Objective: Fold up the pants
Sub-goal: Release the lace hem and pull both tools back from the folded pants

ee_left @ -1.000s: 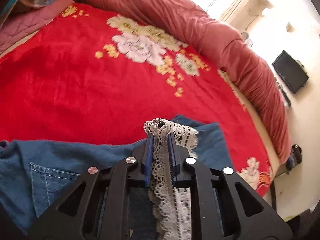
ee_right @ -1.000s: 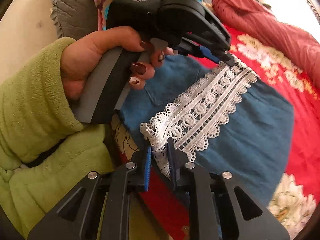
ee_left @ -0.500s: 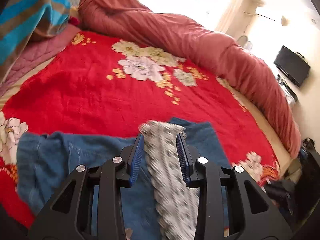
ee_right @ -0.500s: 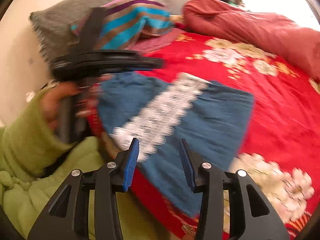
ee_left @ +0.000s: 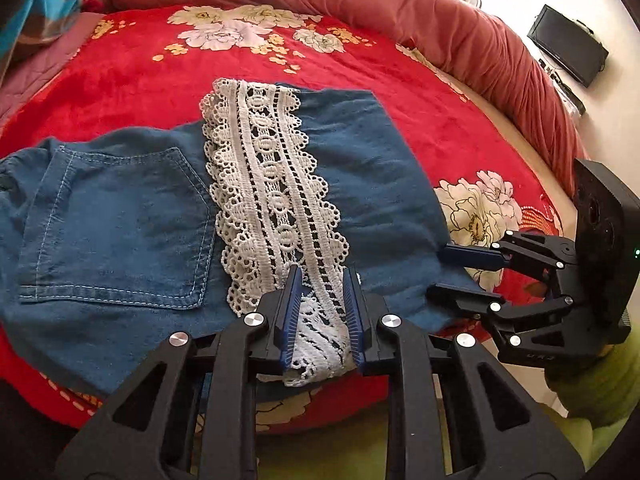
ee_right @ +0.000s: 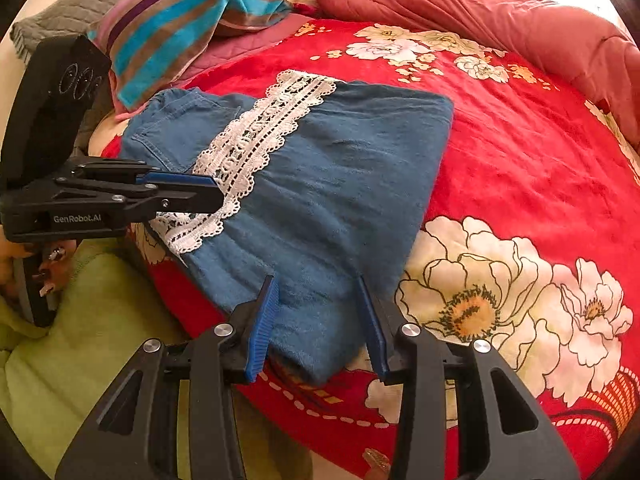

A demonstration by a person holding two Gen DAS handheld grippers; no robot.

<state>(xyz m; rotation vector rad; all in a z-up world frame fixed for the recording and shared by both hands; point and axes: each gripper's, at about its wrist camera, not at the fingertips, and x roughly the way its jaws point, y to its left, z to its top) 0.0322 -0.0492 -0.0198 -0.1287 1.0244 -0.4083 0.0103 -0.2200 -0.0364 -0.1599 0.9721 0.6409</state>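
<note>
Folding status: pants (ee_left: 120, 216) lie doubled on bed (ee_left: 440, 112), lace hem (ee_left: 268, 184) on top (more folds likely)
left gripper (ee_left: 320, 300): fingers parted, have just been closing, lace between, unpinched
right gripper (ee_right: 316, 320): fingers apart, straddling the denim corner

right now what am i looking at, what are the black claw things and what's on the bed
There is no robot. A person holds a hand-held gripper in each hand, and each carries a wide-angle camera looking along its two fingers. One picture comes from the left gripper, the other from the right gripper. On the red flowered bedspread lie folded blue denim pants with a white lace trim. The left jaws have just been closing with the lace end between them; whether they pinch it is unclear. The right jaws have just been opening, with the pants' near corner between them, not gripped.
</note>
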